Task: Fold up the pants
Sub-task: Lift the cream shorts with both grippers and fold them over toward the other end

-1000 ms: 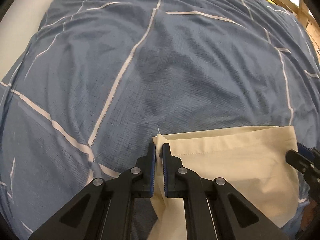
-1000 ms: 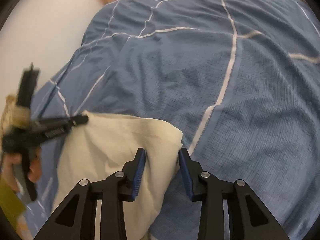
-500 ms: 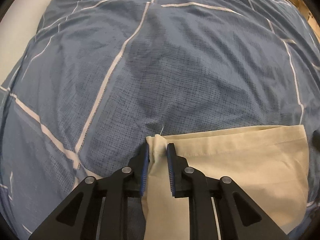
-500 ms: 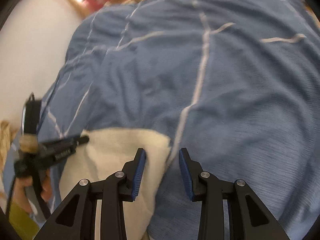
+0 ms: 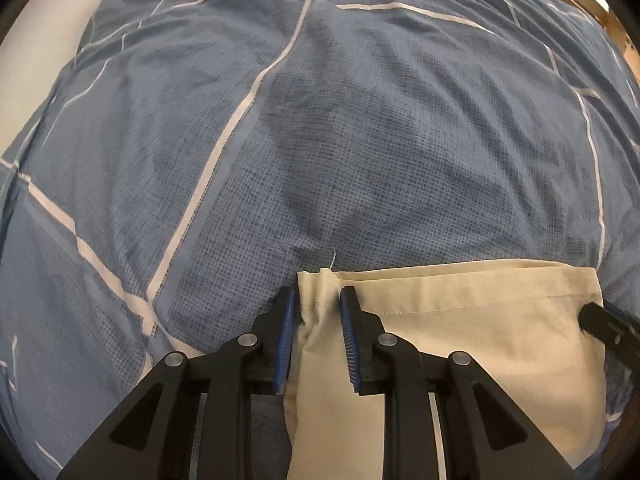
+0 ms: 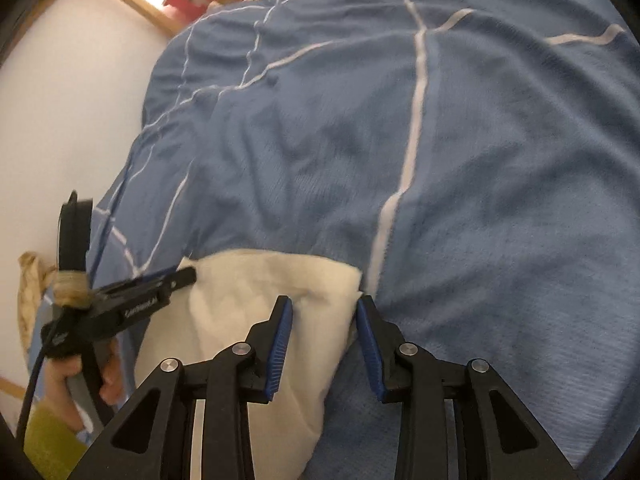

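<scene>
The cream-coloured cotton pants (image 5: 460,344) lie folded flat on a blue quilted bed cover with white grid stripes (image 5: 360,128), spread ahead of and below both tools. The left gripper (image 5: 318,300) has its blue-padded fingers (image 5: 285,338) parted by a small gap; a bunched corner of the cream cloth sits loosely between them, with neither pad pressing it. The right gripper (image 6: 325,310) has its fingers (image 6: 280,340) spread wider, straddling the opposite corner of the pants (image 6: 276,292) without closing on it: the left finger lies over the cloth, the right one at its edge beside the blue cover. Left of these fingers, the left gripper (image 6: 182,276) touches the cloth's far corner, held by a hand (image 6: 76,384).
</scene>
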Motion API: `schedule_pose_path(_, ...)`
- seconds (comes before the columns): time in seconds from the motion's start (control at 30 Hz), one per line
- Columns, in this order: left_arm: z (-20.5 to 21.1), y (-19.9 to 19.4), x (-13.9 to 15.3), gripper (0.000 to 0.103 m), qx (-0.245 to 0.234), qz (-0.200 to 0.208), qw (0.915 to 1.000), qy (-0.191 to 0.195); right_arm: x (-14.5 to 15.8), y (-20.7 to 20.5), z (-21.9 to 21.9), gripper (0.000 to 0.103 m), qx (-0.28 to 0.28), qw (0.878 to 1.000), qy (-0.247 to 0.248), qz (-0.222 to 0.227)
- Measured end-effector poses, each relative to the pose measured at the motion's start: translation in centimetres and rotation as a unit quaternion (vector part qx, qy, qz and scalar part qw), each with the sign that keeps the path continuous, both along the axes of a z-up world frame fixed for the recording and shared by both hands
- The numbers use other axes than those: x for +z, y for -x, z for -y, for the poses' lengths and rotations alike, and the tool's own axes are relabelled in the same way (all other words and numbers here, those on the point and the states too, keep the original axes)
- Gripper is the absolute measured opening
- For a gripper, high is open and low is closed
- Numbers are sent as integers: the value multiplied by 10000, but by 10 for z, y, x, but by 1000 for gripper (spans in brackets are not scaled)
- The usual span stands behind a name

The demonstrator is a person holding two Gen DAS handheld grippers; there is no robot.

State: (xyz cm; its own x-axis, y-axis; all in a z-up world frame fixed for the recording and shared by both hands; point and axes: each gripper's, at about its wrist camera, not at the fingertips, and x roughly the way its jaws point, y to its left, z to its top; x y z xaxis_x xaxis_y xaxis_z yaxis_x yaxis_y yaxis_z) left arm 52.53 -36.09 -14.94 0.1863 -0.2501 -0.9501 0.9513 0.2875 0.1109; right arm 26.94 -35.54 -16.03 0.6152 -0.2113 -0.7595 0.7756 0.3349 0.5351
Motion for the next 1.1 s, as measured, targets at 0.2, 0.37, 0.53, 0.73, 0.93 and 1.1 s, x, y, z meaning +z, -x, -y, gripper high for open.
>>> schedule_pose_path(0.2,8,6,-5,9,29,-246,9997,24,-11,3,12,23,-40,9990,-403,200)
schedule_pose_path(0.37,-3,10,26,8,68,-278,9985,460,24,-3,-1,12,374,9986,364,-64)
schedule_pose_path(0.53,-36,23,78,8,121,-64,9946,1029,73,1,-29,10,831,9872,1351,-160)
schedule_pose_path(0.73,-87,21,113,8,459,153,9901,1321,120,-2,-73,9,1470,9649,2171,-142)
schedule_pose_path(0.93,-160,20,132,8,1010,189,9854,1361,148,-12,-123,9,2145,9408,2621,-99)
schedule_pose_path(1.1,-229,25,139,8,1357,246,9828,1228,157,-22,-180,9,2816,9189,2762,-17)
